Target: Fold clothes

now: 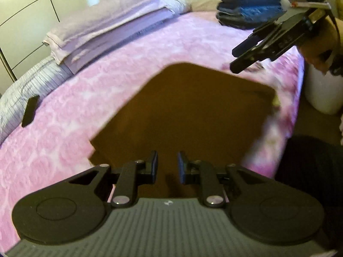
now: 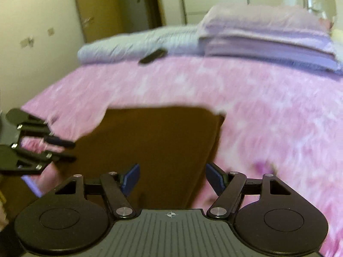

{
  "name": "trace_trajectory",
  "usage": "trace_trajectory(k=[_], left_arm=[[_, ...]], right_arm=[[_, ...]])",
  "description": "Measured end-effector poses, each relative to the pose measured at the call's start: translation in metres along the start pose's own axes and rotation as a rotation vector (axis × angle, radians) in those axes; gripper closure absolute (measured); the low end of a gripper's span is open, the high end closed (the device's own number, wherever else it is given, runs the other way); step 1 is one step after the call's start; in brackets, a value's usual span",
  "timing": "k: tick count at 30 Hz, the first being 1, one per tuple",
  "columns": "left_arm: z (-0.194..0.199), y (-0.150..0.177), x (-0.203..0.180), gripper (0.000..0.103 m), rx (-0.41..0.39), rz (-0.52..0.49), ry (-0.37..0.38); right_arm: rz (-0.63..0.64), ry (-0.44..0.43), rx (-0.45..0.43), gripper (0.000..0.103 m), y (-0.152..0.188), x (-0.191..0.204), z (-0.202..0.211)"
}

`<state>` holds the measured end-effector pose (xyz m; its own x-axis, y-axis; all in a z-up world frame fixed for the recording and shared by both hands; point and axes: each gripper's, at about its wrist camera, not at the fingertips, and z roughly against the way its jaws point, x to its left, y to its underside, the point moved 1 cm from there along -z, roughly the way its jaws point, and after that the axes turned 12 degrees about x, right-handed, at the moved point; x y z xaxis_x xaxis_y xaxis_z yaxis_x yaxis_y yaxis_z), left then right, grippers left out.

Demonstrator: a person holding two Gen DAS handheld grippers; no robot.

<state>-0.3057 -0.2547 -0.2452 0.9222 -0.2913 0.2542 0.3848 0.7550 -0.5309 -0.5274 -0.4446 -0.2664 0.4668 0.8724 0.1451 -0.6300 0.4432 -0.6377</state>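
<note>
A folded brown garment [image 1: 182,111] lies on the pink bed [image 1: 64,139]; lilac linens [image 1: 103,27], dark clothes stack [image 1: 248,2] beyond. Left gripper [image 1: 167,164] jaws narrow and empty, right gripper [image 2: 171,177] jaws wide and empty.

Both wrist views angle down – sharing the brown garment [image 1: 182,111].

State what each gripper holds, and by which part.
Nothing. The left gripper and right gripper both stand open and empty above the folded brown cloth garment.

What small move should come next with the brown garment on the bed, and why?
Probably lift the folded brown garment onto the stack of folded clothes. It lies flat and squared on the pink cover, and both tongs, left and right, hover empty above it.
</note>
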Motion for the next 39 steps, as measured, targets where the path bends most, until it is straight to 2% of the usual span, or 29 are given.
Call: trace_trajectory(k=[3, 4, 6, 7, 10, 15, 19, 22, 26, 28, 29, 34, 39], left_arm=[[-0.021, -0.019, 0.019, 0.086, 0.008, 0.019, -0.006], [-0.031, -0.023, 0.027, 0.086, 0.022, 0.038, -0.001], [-0.054, -0.03, 0.043, 0.086, 0.065, 0.072, 0.009], [-0.065, -0.031, 0.05, 0.084, 0.089, 0.087, 0.023], [-0.083, -0.024, 0.064, 0.081, 0.101, 0.14, 0.083], [-0.082, -0.015, 0.076, 0.078, 0.076, 0.212, 0.126], [-0.061, -0.011, 0.07, 0.076, 0.047, 0.211, 0.096], [-0.032, -0.008, 0.055, 0.078, 0.017, 0.18, 0.049], [-0.01, 0.012, 0.034, 0.077, 0.016, 0.188, 0.087], [-0.021, 0.025, 0.022, 0.077, 0.083, 0.173, 0.094], [-0.025, 0.032, 0.017, 0.077, 0.091, 0.161, 0.087], [0.004, 0.041, 0.01, 0.079, 0.035, 0.218, 0.055], [0.006, 0.056, -0.008, 0.08, 0.07, 0.174, 0.049]], right_arm=[[0.013, -0.007, -0.008, 0.033, -0.029, -0.012, -0.024], [0.017, -0.011, 0.0, 0.036, -0.038, -0.015, -0.035], [0.02, -0.03, 0.039, 0.059, -0.055, -0.022, -0.061], [0.021, -0.039, 0.066, 0.061, -0.061, -0.025, -0.074], [0.06, -0.031, 0.144, 0.064, -0.074, -0.032, -0.115], [0.058, -0.034, 0.135, 0.064, -0.083, -0.042, -0.137], [0.052, -0.022, 0.107, 0.064, -0.08, -0.035, -0.113], [0.072, -0.035, 0.074, 0.064, -0.066, -0.017, -0.072], [0.138, -0.083, 0.104, 0.064, -0.023, 0.018, -0.037], [0.174, -0.064, 0.167, 0.064, 0.004, 0.031, -0.039], [0.172, -0.053, 0.172, 0.064, 0.014, 0.034, -0.037], [0.133, -0.012, 0.114, 0.064, 0.037, 0.046, -0.007], [0.166, -0.001, 0.124, 0.063, 0.049, 0.058, 0.004]])
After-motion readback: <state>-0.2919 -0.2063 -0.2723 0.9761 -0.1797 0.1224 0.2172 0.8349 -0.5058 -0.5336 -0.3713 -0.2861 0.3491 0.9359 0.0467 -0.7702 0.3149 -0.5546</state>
